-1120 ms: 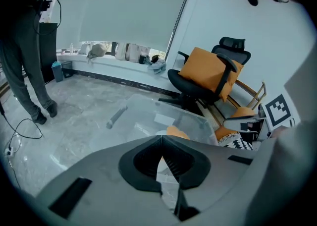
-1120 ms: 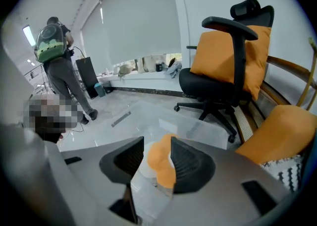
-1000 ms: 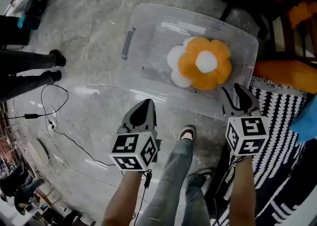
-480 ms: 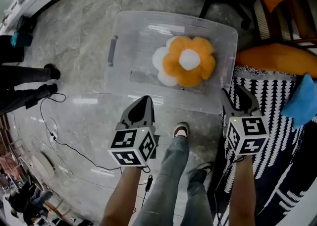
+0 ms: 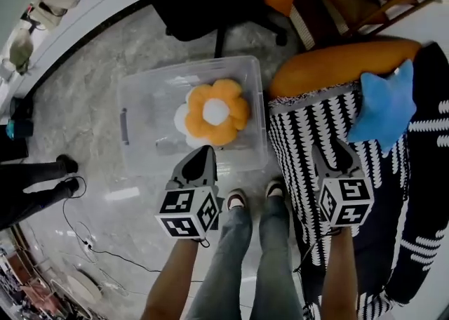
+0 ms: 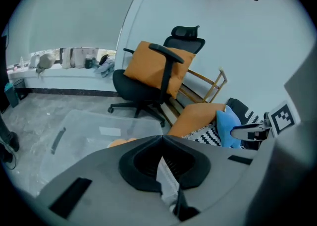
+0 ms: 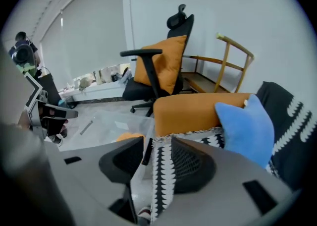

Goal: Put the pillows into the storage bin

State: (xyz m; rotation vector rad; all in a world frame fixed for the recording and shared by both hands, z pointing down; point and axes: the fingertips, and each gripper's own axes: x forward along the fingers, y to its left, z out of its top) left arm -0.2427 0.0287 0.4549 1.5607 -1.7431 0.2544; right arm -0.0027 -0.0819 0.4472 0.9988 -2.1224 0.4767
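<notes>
I record the left gripper (image 6: 161,141) with jaws pressed together, nothing between them. The right gripper (image 7: 157,145) is spread and empty above the black-and-white throw (image 5: 302,136). The flower pillow (image 5: 214,110) lies inside the storage bin (image 5: 133,101). The blue star pillow (image 5: 384,104) lies outside, touching the orange cushion (image 5: 330,66). The bin label (image 6: 110,131) is too small to read.

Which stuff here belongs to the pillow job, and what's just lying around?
Job:
- storage bin
- orange flower pillow, already in the bin
- blue star pillow, outside the bin
- orange bolster, possibly

Lying about:
- office chair
- bystander's shoe
</notes>
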